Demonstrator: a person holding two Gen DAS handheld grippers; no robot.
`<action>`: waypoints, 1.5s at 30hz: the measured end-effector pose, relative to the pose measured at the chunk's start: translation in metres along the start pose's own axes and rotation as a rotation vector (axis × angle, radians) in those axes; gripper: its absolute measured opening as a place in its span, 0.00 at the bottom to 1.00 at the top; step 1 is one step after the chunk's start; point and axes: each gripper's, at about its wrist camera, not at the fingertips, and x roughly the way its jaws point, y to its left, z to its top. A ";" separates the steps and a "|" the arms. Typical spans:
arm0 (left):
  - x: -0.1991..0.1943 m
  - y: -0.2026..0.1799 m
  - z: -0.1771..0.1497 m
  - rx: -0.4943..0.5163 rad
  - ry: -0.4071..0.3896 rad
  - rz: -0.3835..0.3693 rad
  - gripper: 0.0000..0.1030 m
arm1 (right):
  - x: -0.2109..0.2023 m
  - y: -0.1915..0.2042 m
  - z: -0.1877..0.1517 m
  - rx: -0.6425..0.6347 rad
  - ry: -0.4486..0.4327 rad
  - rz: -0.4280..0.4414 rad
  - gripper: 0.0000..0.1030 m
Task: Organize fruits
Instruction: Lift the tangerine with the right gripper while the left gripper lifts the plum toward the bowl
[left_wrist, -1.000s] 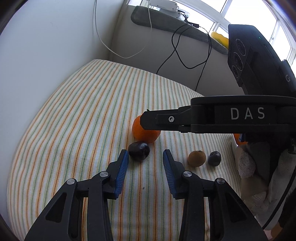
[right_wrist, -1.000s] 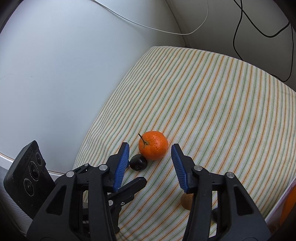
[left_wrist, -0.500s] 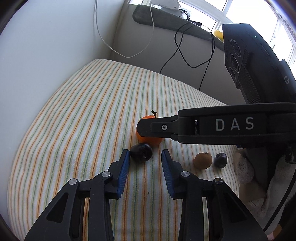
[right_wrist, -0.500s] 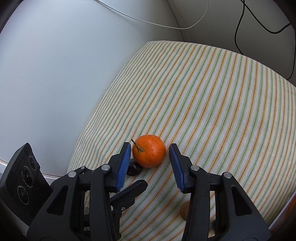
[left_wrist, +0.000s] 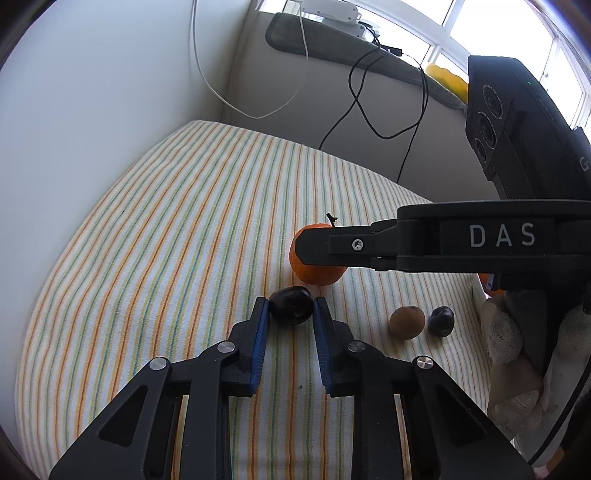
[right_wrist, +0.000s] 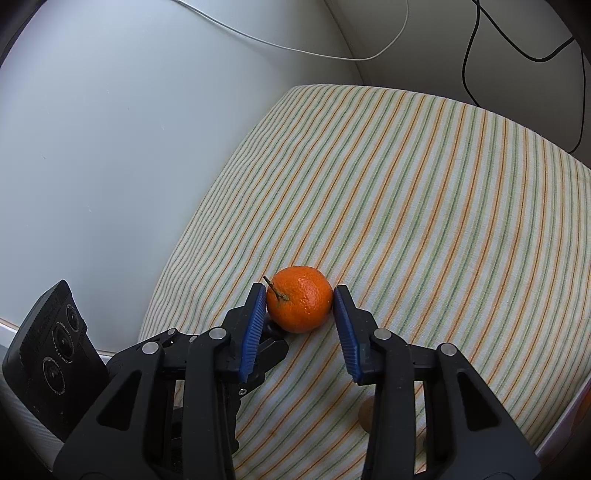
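A dark plum (left_wrist: 290, 305) lies on the striped cloth (left_wrist: 177, 236) between the blue pads of my left gripper (left_wrist: 289, 307), which touch or nearly touch its sides. An orange with a stem (right_wrist: 300, 304) sits between the pads of my right gripper (right_wrist: 300, 293), both pads at its sides. The orange also shows in the left wrist view (left_wrist: 317, 271), half hidden by the right gripper's finger. A brown kiwi (left_wrist: 407, 322) and a second dark plum (left_wrist: 441, 320) lie to the right.
A white wall (right_wrist: 110, 147) borders the cloth on the left. Black and white cables (left_wrist: 369, 107) hang at the back. A gloved hand (left_wrist: 517, 354) holds the right gripper. An orange object (left_wrist: 491, 290) peeks out at the right edge.
Both grippers have moved forward and narrowed. The left pads now flank the near plum, and the right pads now flank the orange.
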 end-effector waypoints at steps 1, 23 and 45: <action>-0.001 0.000 0.000 0.001 -0.003 0.000 0.22 | -0.002 0.000 0.000 0.000 -0.004 0.000 0.38; -0.052 -0.046 -0.010 0.068 -0.075 -0.043 0.22 | -0.081 -0.014 -0.029 0.025 -0.103 0.042 0.38; -0.062 -0.122 -0.025 0.160 -0.073 -0.134 0.22 | -0.199 -0.045 -0.081 0.045 -0.266 0.038 0.38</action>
